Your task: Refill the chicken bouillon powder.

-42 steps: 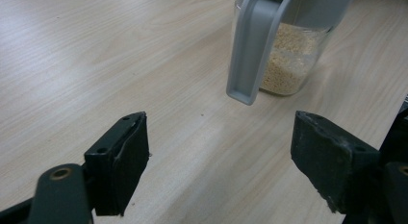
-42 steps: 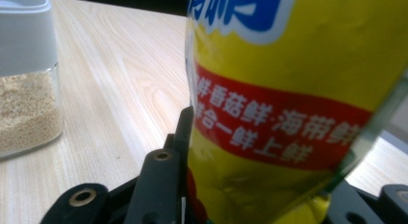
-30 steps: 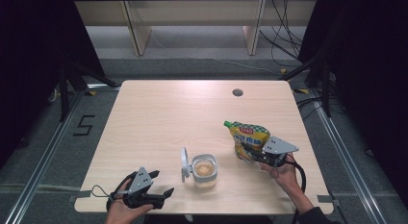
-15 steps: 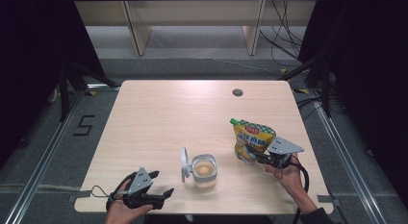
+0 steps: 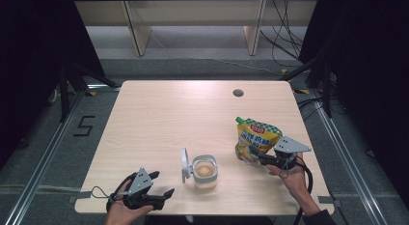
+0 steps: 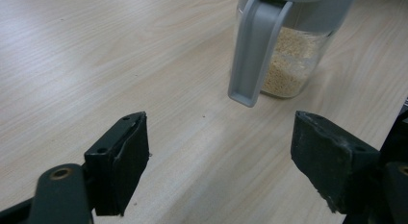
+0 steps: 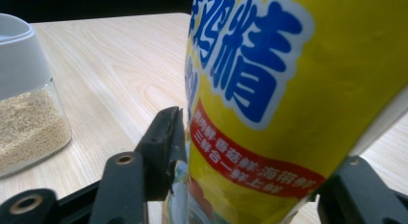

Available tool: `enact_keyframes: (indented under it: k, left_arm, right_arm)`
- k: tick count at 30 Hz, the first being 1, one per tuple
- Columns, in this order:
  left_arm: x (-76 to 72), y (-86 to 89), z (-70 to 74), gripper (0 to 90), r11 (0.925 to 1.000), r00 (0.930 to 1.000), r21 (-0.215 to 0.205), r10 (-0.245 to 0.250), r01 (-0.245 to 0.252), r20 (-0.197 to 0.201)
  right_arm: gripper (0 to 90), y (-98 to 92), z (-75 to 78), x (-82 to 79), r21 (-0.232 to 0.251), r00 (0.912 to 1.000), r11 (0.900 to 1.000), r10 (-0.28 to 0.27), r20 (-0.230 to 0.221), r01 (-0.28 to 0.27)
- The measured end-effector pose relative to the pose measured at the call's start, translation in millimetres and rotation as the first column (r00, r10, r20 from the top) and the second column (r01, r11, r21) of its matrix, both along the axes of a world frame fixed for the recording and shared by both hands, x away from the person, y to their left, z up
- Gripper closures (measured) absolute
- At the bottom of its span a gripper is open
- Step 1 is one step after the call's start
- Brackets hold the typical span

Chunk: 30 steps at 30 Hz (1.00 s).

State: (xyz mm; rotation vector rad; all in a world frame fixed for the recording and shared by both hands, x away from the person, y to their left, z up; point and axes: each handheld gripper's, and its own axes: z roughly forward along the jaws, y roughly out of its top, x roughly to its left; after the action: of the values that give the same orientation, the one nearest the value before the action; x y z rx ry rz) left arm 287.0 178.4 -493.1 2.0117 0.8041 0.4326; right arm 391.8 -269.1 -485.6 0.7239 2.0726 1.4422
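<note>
1. A pale wooden surface (image 5: 159, 119) seen from above; a person's hands come in from the near edge, each holding a gripper.
2. The pouch (image 5: 254, 140), yellow with blue print, stands upright at the near right. Its long axis runs up and down, spout at the top.
3. The right gripper (image 5: 256, 159) is at the pouch's lower part. Its fingers (image 7: 163, 142) have just been opening and now bracket the pouch; a sliver of gap shows beside the left finger, so the grip looks released.
4. The jar (image 5: 206, 171), holding tan granules, stands near centre, left of the pouch, with its lid flipped open to the left.
5. The left gripper (image 5: 161, 184) rests at the near left, fingers (image 6: 120, 161) wide apart and empty, pointed at the jar.
6. The right hand is nearer the pouch; the left is nearer the jar.
</note>
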Motion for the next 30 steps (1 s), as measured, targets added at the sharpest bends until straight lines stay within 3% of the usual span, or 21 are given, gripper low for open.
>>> enact_keyframes:
  k: [3, 4, 5, 6, 7, 8, 9, 10, 12, 13, 15, 17, 18, 20, 21, 23, 24, 25, 26, 29, 30]
  left_arm:
    - [2.4, 1.3, 0.9, 20.6, 0.9998, 0.9996, 0.015, -0.013, 0.013, 0.023]
    - [-0.1, 0.3, 0.2, 20.7, 1.0, 1.0, -0.003, 0.0, 0.0, -0.008]
    - [0.3, 0.8, 0.3, 20.6, 1.0, 1.0, 0.005, -0.006, 0.006, 0.004]
    - [0.1, 0.4, 0.2, 20.7, 1.0, 1.0, -0.004, 0.002, -0.002, -0.007]
    - [1.8, 1.6, 0.9, 20.7, 0.9999, 0.9998, 0.011, -0.009, 0.008, 0.019]
    - [1.9, 1.8, 1.0, 20.6, 0.9999, 0.9997, 0.01, -0.01, 0.01, 0.023]
    - [1.4, 1.9, 0.9, 20.7, 0.9999, 0.9997, 0.009, -0.009, 0.009, 0.023]
    - [1.1, 3.1, 1.3, 20.6, 0.9996, 0.9996, 0.024, -0.018, 0.018, 0.021]
    - [1.4, 2.2, 0.9, 20.7, 0.9999, 0.9998, 0.007, -0.008, 0.008, 0.021]
    - [1.8, 2.4, 1.1, 20.6, 0.9999, 0.9997, 0.01, -0.009, 0.009, 0.023]
    - [1.3, 1.7, 0.7, 20.6, 0.9999, 0.9997, 0.012, -0.011, 0.011, 0.022]
    - [0.1, 0.2, 0.1, 20.7, 1.0, 1.0, -0.004, 0.005, -0.005, -0.008]
    - [2.4, 1.6, 1.1, 20.7, 0.9998, 0.9998, 0.02, -0.007, 0.007, 0.021]
    - [3.1, 1.3, 0.9, 20.6, 0.9997, 0.9996, 0.021, -0.015, 0.014, 0.025]
    - [1.1, -0.1, 0.0, 20.7, 1.0, 1.0, 0.0, -0.001, 0.001, 0.001]
    - [0.9, -1.2, -0.6, 20.6, 0.9999, 1.0, -0.013, 0.006, -0.006, -0.003]
    - [2.3, -0.4, 0.0, 20.7, 1.0, 0.9998, -0.003, -0.007, 0.007, 0.016]
    - [2.6, 0.6, 0.6, 20.6, 0.9999, 0.9998, 0.01, -0.012, 0.011, 0.018]
    - [2.0, 0.6, 0.5, 20.7, 0.9999, 0.9999, 0.011, -0.007, 0.007, 0.013]
    - [1.1, 0.1, 0.1, 20.7, 1.0, 1.0, 0.002, 0.002, -0.002, 0.0]
    - [2.2, 0.7, 0.5, 20.7, 0.9999, 0.9999, 0.008, -0.01, 0.01, 0.013]
  right_arm:
    - [42.3, -1.4, 0.6, 0.4, -0.01, 0.9999, 1.0, 0.003, -0.013, -0.003]
    - [41.2, -1.4, 0.8, -0.5, -0.006, 0.9997, 1.0, -0.015, -0.019, 0.015]
    - [38.5, -1.6, 1.0, -1.2, 0.01, 0.999, 0.999, -0.038, -0.024, 0.038]
    - [35.3, -2.4, 2.2, -3.7, 0.005, 0.9967, 0.999, -0.051, -0.063, 0.051]
    - [32.9, -4.1, 3.0, -3.3, 0.004, 0.9959, 0.998, -0.065, -0.063, 0.066]
    - [32.6, -2.8, 3.1, -7.0, 0.037, 0.9893, 0.996, -0.082, -0.121, 0.087]
    - [31.1, -4.1, 3.8, -9.8, 0.036, 0.9843, 0.994, -0.094, -0.149, 0.101]
    - [29.7, -4.6, 3.5, -11.7, 0.035, 0.9836, 0.994, -0.096, -0.153, 0.102]
    - [28.7, -5.6, 5.2, -18.7, 0.027, 0.9776, 0.991, -0.121, -0.172, 0.128]
    - [28.1, -7.6, 5.8, -18.9, 0.031, 0.981, 0.993, -0.111, -0.159, 0.117]
    - [26.2, -8.2, 7.2, -24.4, 0.037, 0.975, 0.99, -0.126, -0.184, 0.135]
    - [26.0, -9.2, 9.0, -32.0, 0.031, 0.9659, 0.987, -0.149, -0.212, 0.159]
    - [25.8, -10.2, 8.4, -33.0, 0.025, 0.9665, 0.987, -0.15, -0.208, 0.159]
    - [24.6, -12.5, 8.1, -36.5, 0.009, 0.9631, 0.986, -0.16, -0.217, 0.165]
    - [24.6, -12.0, 8.4, -41.0, 0.017, 0.9556, 0.984, -0.169, -0.241, 0.178]
    - [24.6, -14.7, 9.0, -42.6, -0.008, 0.9612, 0.985, -0.17, -0.217, 0.173]
    - [24.5, -13.8, 9.8, -46.9, 0.003, 0.9528, 0.982, -0.181, -0.243, 0.188]
    - [24.4, -16.6, 10.0, -46.9, -0.023, 0.9594, 0.984, -0.175, -0.221, 0.175]
    - [24.3, -14.8, 10.3, -50.1, -0.003, 0.95, 0.982, -0.184, -0.252, 0.189]
    - [24.1, -15.7, 9.6, -54.5, -0.018, 0.9477, 0.984, -0.178, -0.265, 0.18]
    - [24.0, -17.3, 9.3, -53.9, -0.024, 0.9537, 0.985, -0.169, -0.249, 0.168]
